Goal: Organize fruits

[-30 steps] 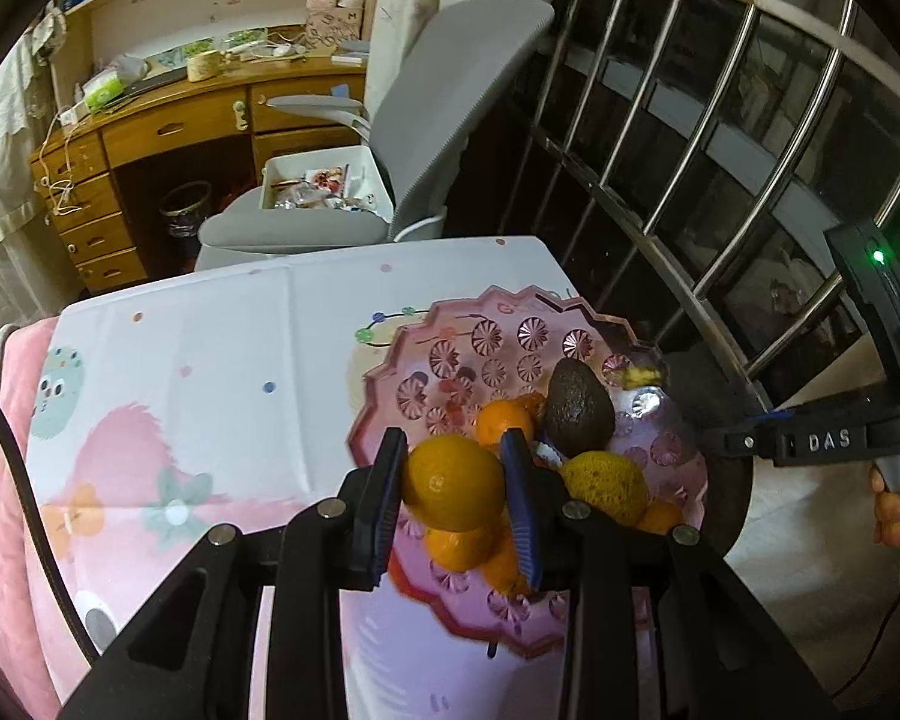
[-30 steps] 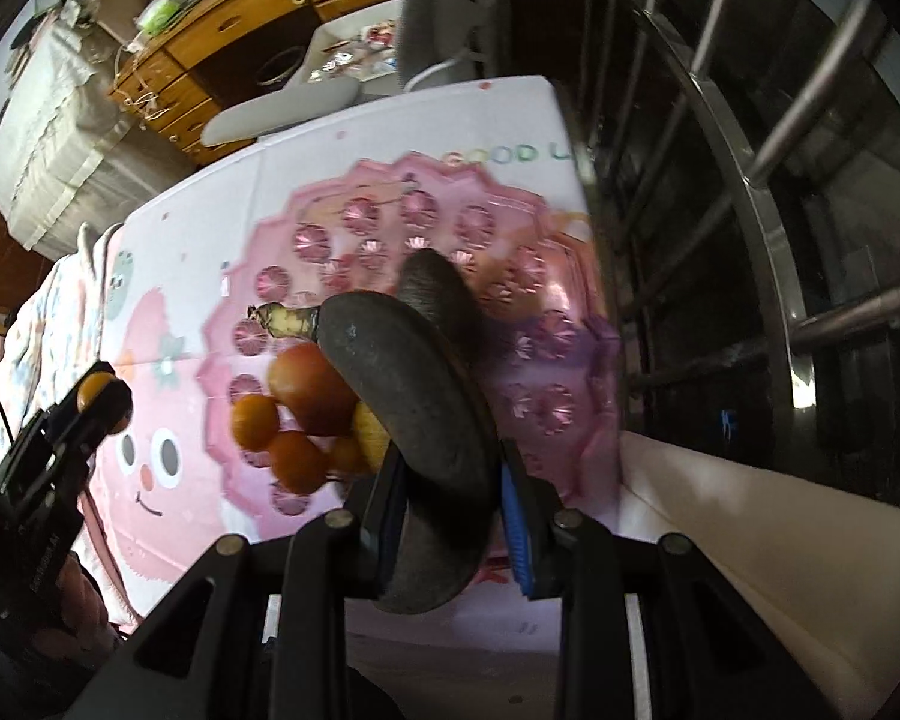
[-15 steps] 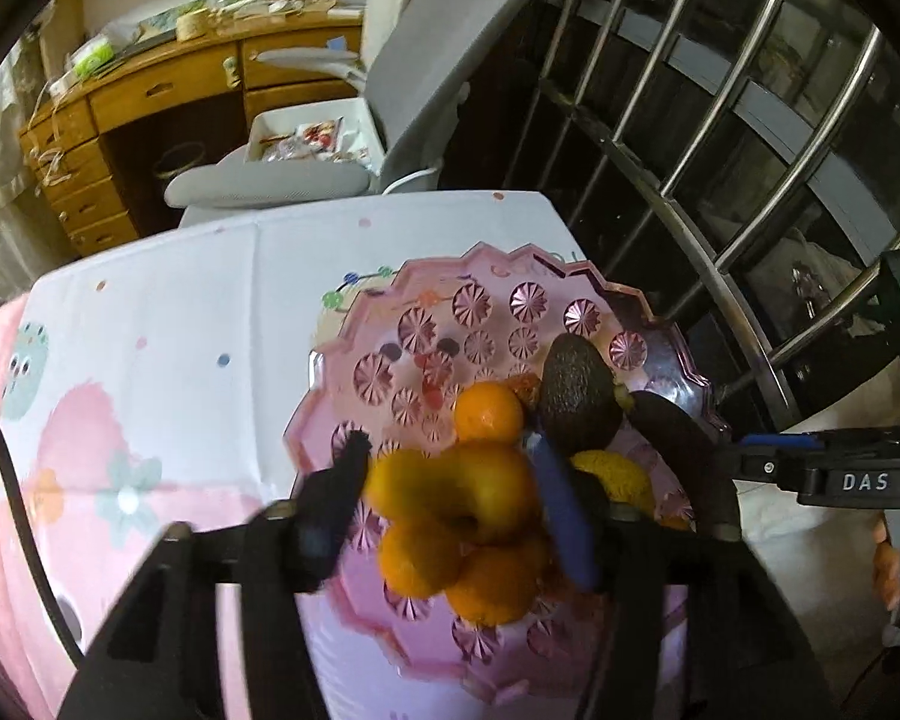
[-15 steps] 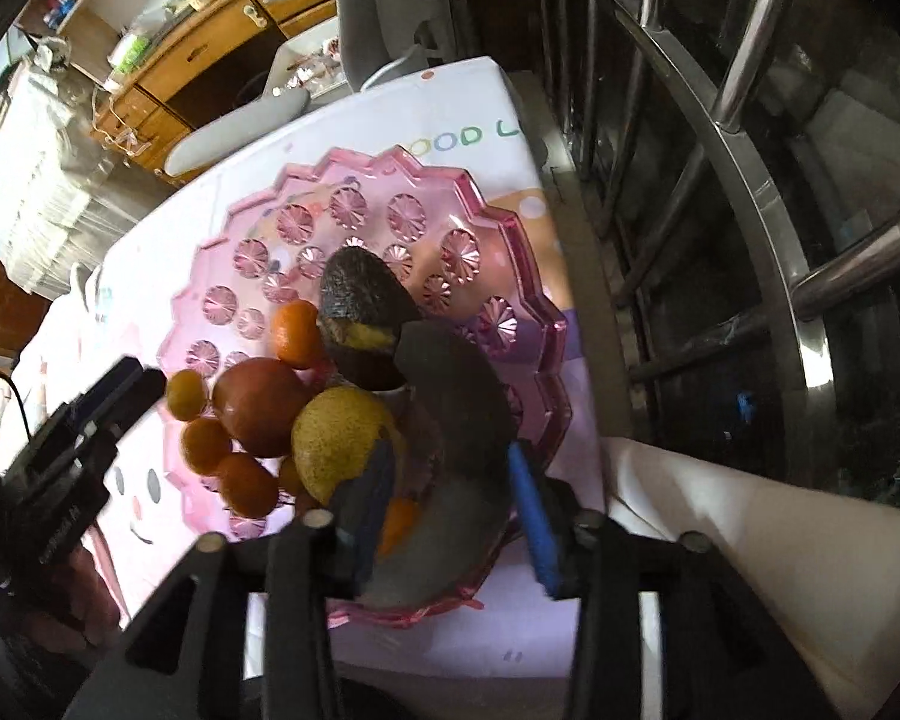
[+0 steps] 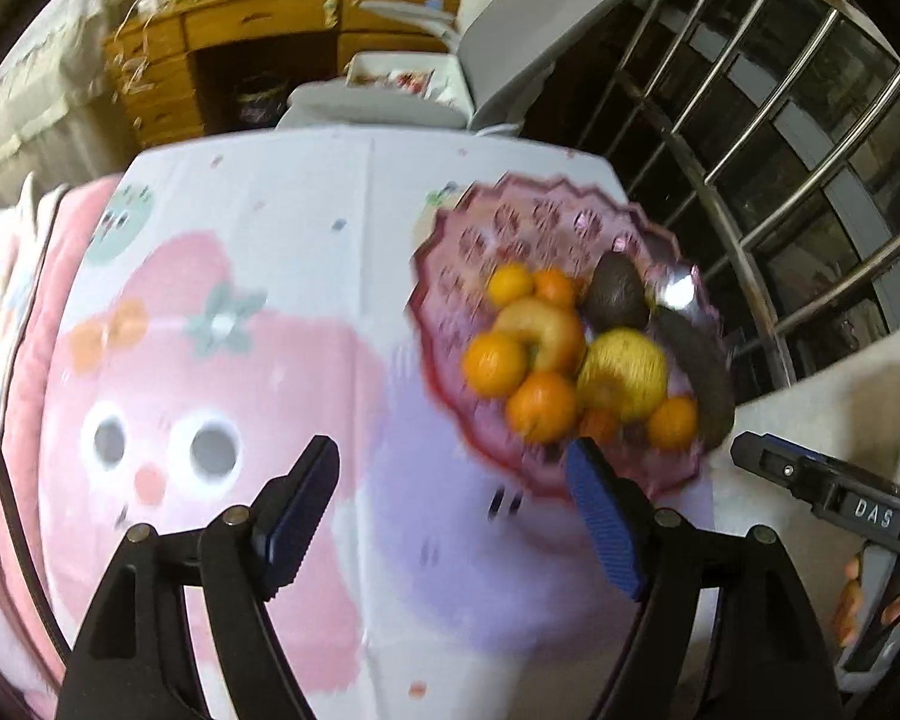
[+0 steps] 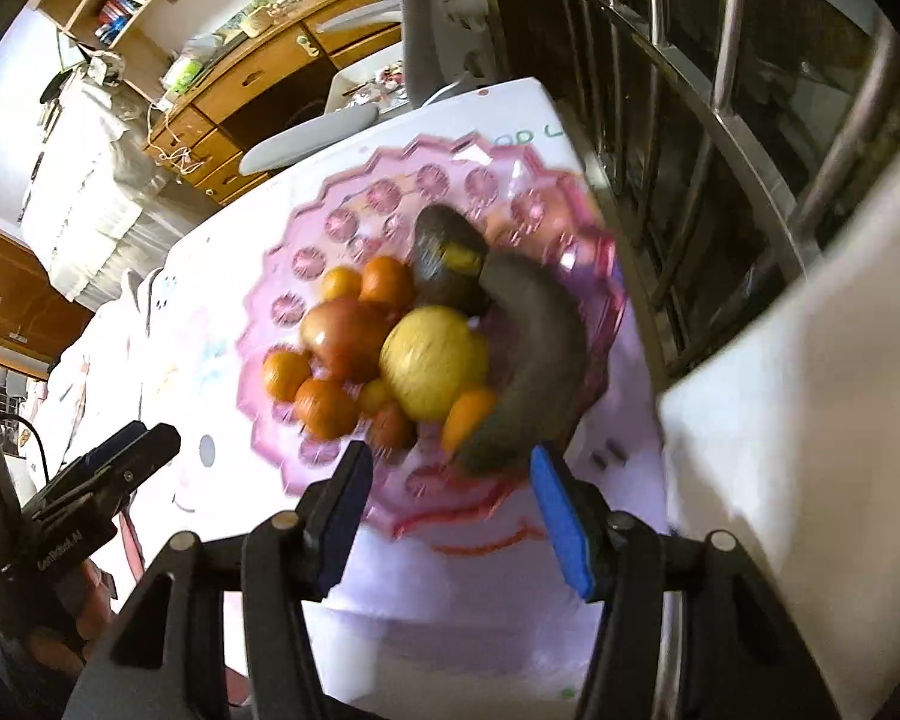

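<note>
Fruits (image 6: pixel 426 354), oranges, yellow pear and dark overripe banana, heaped in the scalloped pink plastic dish (image 6: pixel 384 192) by the window bars. Left gripper (image 5: pixel 453 507) and right gripper (image 6: pixel 447 516) both spreading, nothing between the jaws. Best drawn back level and clear of the rim without nudging the pile.

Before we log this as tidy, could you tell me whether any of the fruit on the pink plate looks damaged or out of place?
Two things stand out. The banana on the pink plate is almost wholly dark, which suggests overripeness, and it lies along the plate's edge nearest the window bars. The avocado shows a yellow patch. Motion blur hides finer detail.
</note>
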Motion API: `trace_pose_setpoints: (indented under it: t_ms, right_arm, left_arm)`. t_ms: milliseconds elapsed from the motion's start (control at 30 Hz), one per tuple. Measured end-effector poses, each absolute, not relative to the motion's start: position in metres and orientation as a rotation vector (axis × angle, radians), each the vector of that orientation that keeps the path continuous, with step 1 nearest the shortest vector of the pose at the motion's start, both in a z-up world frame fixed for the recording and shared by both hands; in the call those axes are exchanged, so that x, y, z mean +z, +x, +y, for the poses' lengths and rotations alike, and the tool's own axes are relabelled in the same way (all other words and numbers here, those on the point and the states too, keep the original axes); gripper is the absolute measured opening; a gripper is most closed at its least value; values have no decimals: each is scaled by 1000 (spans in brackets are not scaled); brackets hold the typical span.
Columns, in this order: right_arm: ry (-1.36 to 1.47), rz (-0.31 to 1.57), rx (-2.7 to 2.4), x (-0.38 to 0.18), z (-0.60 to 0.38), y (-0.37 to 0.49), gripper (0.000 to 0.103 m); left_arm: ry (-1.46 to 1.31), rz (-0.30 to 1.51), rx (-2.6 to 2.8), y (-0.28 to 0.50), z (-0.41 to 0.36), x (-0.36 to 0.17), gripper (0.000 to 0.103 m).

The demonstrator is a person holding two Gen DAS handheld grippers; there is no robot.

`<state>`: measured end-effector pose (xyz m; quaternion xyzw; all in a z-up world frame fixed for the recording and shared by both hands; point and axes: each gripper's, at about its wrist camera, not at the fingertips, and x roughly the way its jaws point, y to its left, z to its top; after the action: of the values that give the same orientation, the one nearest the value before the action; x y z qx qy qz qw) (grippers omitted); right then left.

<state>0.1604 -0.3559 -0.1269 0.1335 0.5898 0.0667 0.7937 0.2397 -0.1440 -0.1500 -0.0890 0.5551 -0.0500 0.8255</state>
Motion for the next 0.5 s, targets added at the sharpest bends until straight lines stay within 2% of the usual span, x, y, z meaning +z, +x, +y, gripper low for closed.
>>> trace_pose_setpoints:
  t_ms: [100,167,300,400,500]
  right_arm:
    - [260,1261,145,-124,-337,135,58]
    - [229,1248,145,-122,-322,114,68]
    - [224,1261,143,-118,-296,77,69]
    - [229,1241,129,-111,-277,49,79]
    - [216,1229,129,-101,-261,26,79]
  left_arm:
    - [-198,1197,-110,215,-133,-144,79]
    - [-188,1208,-115,199,-127,-140,81]
    - [-177,1231,-139,168,-114,-130,81]
    - [-173,1210,-175,145,-103,-117,82]
    - [-186,1201,-182,122,-91,-108,83]
